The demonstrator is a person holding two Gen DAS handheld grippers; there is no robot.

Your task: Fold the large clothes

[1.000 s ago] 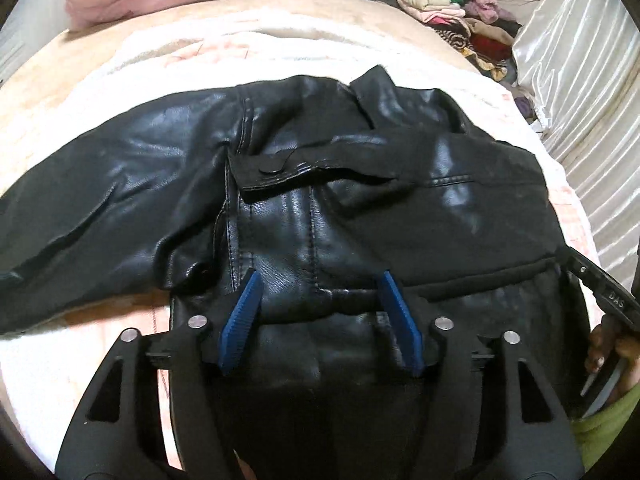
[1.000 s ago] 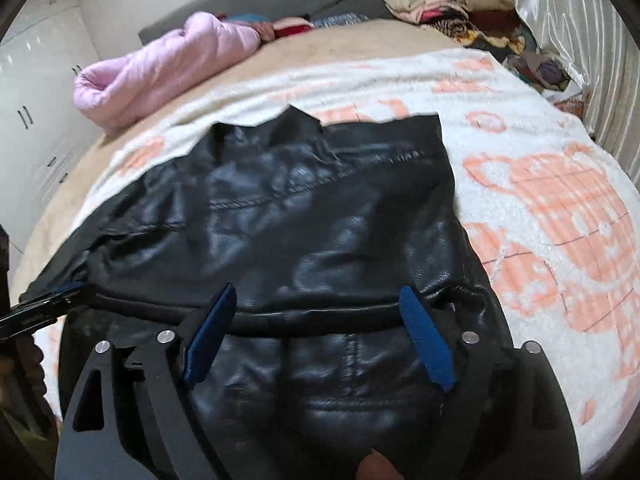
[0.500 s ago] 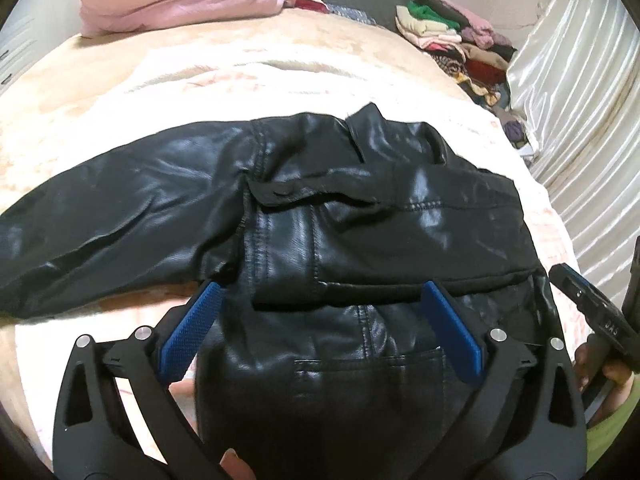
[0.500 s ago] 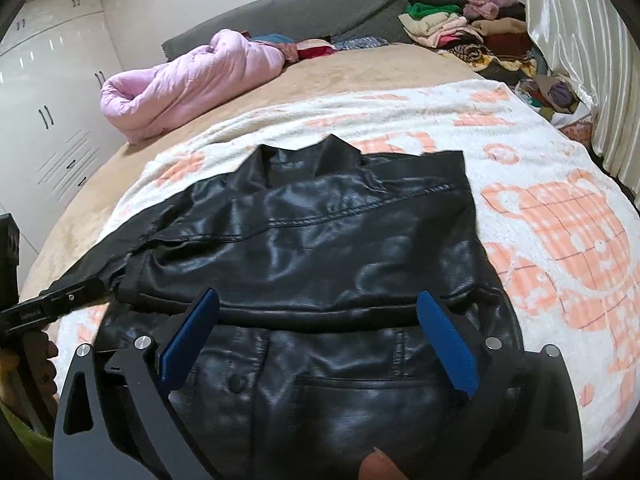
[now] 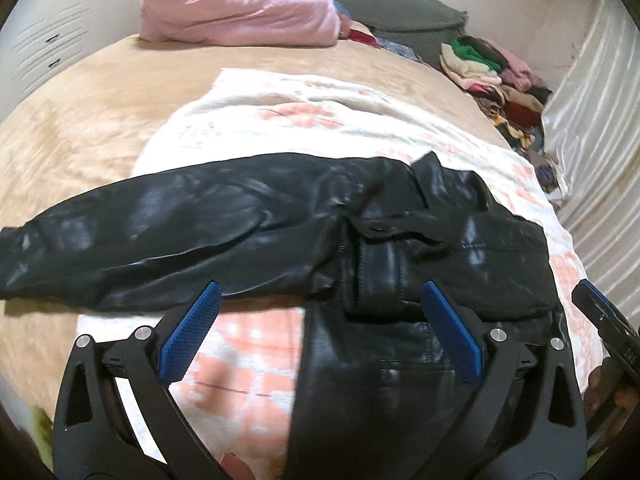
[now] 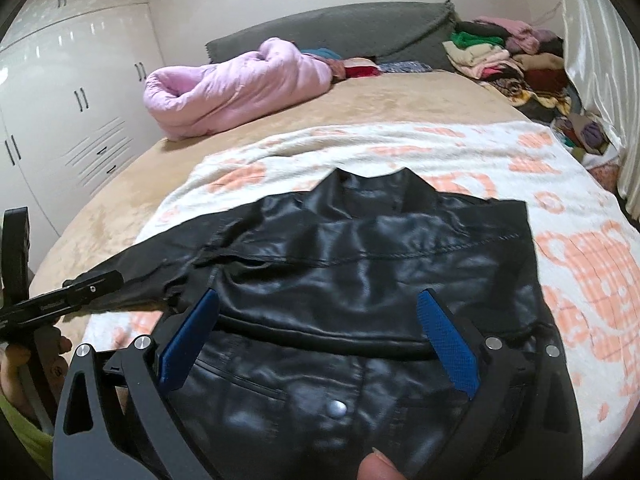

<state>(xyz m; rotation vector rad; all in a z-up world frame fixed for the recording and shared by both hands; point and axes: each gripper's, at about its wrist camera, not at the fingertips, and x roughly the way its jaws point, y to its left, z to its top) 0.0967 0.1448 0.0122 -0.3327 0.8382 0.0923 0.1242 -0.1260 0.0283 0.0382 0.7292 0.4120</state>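
Lying flat on the white-and-orange blanket [image 6: 580,264] spread over the tan bed [image 5: 92,128], the black leather jacket [image 6: 380,264] has its right side folded in over the body, collar at the far end, and one sleeve [image 5: 168,232] stretched out to the left. Left gripper [image 5: 320,328] jaws released, spread wide, nothing between the blue pads, above the jacket's near-left edge. Right gripper [image 6: 320,336] also released, wide, empty, above the folded panel and near hem. Pink quilt [image 6: 232,84] rolled at the far left of the bed, clothes pile [image 6: 508,64] at the far right by the curtain [image 6: 592,40].
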